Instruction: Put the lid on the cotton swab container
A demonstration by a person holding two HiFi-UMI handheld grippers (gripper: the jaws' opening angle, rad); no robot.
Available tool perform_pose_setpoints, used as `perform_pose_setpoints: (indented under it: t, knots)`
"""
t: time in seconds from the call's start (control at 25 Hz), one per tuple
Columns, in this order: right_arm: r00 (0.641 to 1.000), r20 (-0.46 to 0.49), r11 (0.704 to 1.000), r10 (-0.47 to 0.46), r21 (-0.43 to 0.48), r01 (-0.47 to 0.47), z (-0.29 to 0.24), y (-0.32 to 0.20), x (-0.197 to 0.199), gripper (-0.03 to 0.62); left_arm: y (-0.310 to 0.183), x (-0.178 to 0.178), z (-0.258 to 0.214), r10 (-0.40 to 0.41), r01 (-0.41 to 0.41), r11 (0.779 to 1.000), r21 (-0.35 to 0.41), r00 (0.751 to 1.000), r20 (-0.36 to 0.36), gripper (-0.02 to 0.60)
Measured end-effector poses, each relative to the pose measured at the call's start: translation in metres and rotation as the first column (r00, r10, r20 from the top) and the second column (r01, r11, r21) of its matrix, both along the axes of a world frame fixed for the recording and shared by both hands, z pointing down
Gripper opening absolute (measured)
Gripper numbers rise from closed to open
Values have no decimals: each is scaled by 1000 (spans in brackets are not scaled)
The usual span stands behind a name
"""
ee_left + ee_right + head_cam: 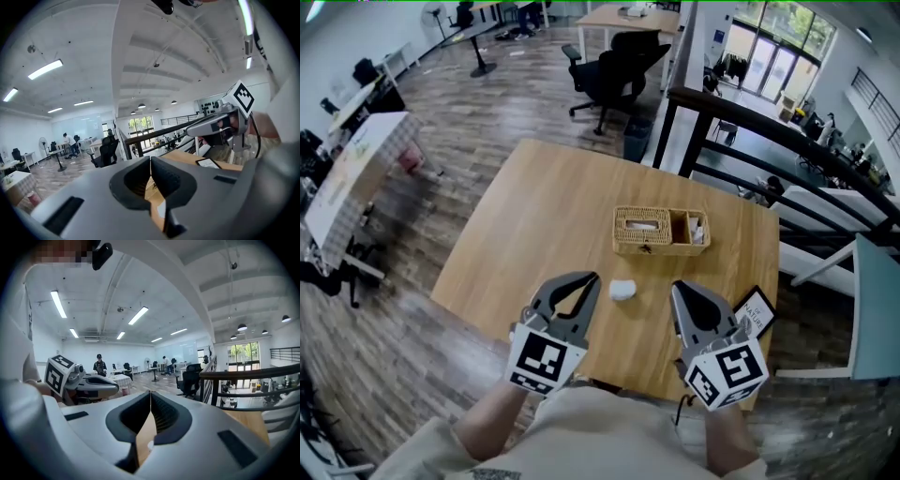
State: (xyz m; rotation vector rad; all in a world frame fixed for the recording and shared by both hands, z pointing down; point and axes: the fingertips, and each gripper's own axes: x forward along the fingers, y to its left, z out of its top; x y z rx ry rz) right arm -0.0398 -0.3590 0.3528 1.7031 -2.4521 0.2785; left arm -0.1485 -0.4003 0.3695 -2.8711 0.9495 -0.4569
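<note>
Wood table in open office: wicker basket mid-table, small white item near it, btwn left gripper & right gripper. Both grippers' fingers pressed together, holding nothing.

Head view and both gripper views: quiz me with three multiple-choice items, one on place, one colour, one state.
1. Where is the small white object? A. on the table, in front of the wicker basket; B. inside the basket; C. on the floor.
2. The basket's colour? A. blue; B. tan; C. black.
3. The jaws of the left gripper and right gripper? A. wide apart; B. clamping the white object; C. together, empty.
Answers: 1 A, it lies on bare wood before the basket; 2 B, woven tan sides; 3 C, each gripper view shows jaws meeting on nothing.
</note>
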Motion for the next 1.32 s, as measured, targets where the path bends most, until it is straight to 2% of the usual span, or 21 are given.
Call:
perform_pose_setpoints:
  t: [0.28,0.4,0.6,0.76,1.08,1.32]
  knots:
    - [1000,7,989,-9,146,8,-52,40,-4,25,33,-2,-37,34,-28,998,62,994,-102,25]
    - [1000,-14,985,2,170,1,-60,47,-1,25,33,-6,-38,18,-10,997,71,993,-113,25]
    - [999,-35,992,13,127,-9,-42,52,3,25,37,-12,-34,4,4,996,90,996,-93,25]
    - [1000,-17,995,-9,98,11,-32,51,2,25,37,-17,-32,-22,31,996,89,995,-92,25]
    - [998,-40,996,-42,72,45,-24,37,-8,25,30,-29,-19,-81,86,993,75,994,-68,25]
    - [993,-102,995,-63,71,71,-16,28,-12,25,27,-30,-13,-97,102,992,73,993,-72,25]
